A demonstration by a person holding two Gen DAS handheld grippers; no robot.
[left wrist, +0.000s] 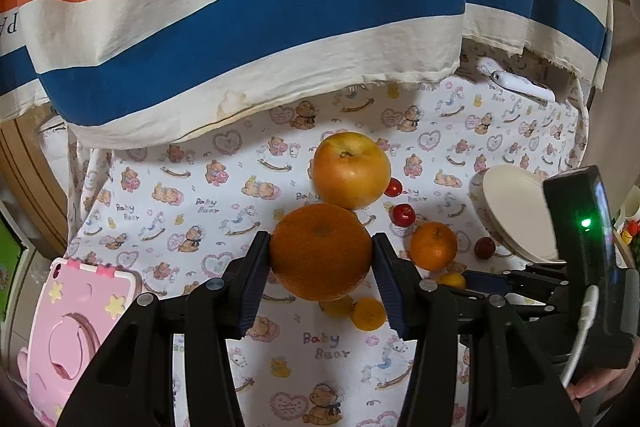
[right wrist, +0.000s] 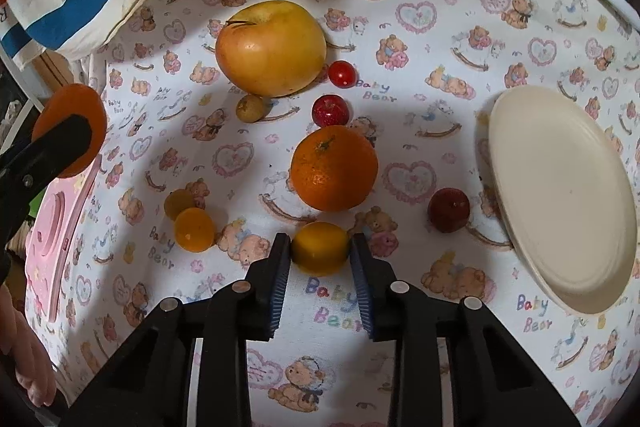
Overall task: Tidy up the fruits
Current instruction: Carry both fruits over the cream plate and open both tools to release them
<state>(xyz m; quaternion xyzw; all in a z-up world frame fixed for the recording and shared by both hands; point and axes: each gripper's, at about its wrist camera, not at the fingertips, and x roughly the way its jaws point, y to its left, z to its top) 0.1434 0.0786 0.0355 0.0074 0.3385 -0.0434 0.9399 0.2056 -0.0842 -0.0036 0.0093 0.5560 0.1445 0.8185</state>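
My left gripper [left wrist: 320, 247] is shut on a large orange [left wrist: 320, 251], held above the bear-print cloth; the same orange [right wrist: 74, 127] shows at the left edge of the right wrist view. My right gripper [right wrist: 320, 247] points down at the cloth, its pads against both sides of a small yellow citrus fruit [right wrist: 320, 248]. Just beyond it lie a mandarin [right wrist: 334, 167] and a big yellow apple [right wrist: 272, 47]. A cream plate [right wrist: 560, 195] sits to the right with nothing on it.
Three small red fruits [right wrist: 342, 73] [right wrist: 330, 110] [right wrist: 448, 209], two small yellow ones [right wrist: 195, 229] and an olive one [right wrist: 250, 108] lie scattered. A pink case [left wrist: 76, 327] sits at the left. A striped PARIS cloth [left wrist: 240, 27] hangs behind, with a white device [left wrist: 520, 85] under it.
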